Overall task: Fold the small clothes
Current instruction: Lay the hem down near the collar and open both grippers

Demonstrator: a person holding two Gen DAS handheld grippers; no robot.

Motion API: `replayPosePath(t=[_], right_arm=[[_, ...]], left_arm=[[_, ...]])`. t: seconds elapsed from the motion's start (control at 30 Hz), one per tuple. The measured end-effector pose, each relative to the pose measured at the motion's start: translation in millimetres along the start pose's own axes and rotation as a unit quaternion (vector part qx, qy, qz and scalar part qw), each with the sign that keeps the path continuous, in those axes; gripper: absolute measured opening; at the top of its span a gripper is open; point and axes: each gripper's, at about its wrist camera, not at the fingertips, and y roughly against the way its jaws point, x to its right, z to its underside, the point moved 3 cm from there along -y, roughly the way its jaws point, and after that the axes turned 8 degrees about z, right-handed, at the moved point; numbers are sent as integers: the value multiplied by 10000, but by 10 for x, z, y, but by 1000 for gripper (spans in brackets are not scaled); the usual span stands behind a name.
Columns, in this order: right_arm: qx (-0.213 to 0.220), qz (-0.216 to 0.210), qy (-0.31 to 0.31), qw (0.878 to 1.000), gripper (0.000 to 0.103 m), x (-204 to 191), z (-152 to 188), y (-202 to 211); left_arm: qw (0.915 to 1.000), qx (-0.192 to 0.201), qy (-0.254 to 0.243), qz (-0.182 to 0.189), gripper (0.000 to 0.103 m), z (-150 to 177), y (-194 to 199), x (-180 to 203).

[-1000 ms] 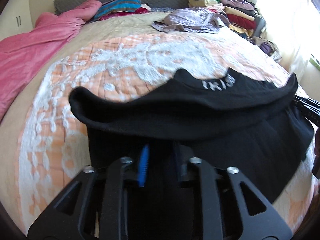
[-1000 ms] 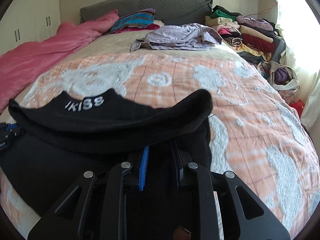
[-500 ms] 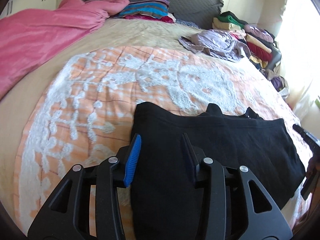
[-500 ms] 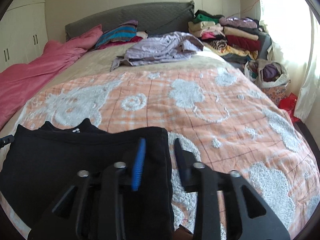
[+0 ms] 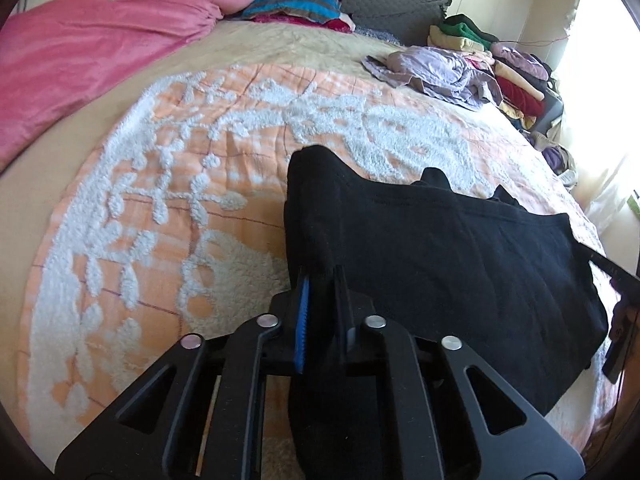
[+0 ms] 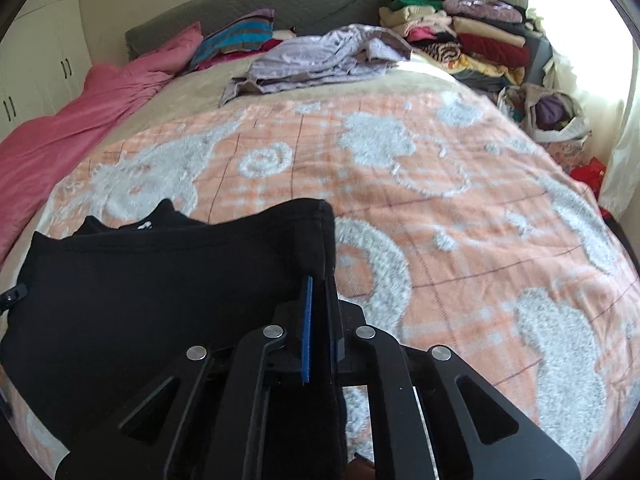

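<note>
Left gripper clamped on left edge of black garment; right gripper clamped on its right edge. One garment, two grippers. Folded, flat on near part of orange bedspread, long axis running gripper to gripper, collar end (white lettering barely visible) toward headboard. One lilac heap well beyond garment, near headboard.

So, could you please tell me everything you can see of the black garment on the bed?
The black garment is soft, matte knit cloth, folded over into a rough rectangle on the orange-and-white bedspread. Bits of white lettering peek out at its far edge. The left tongs are shut on its left edge, the right tongs on its right edge.
</note>
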Motion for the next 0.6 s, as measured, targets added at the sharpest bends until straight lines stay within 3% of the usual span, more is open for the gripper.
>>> replayPosePath(t=[0.2, 0.27, 0.37, 0.5, 0.6], right_arm=[[-323, 495, 170, 9981, 6, -14, 166, -178], [-271, 600, 213, 9976, 12, -27, 167, -148], [-255, 642, 104, 9976, 30, 17, 193, -90], [-107, 381, -198, 9990, 46, 92, 230, 151], [70, 92, -120, 9999, 49, 14, 305, 422]], left_arm=[[9996, -122, -182, -194, 5, 141, -71, -18], [9994, -97, -229, -235, 5, 139, -39, 8], [9993, -54, -241, -269, 8, 148, 55, 36], [9993, 129, -292, -171, 21, 167, 253, 130], [9989, 184, -424, -30, 29, 198, 366, 274]])
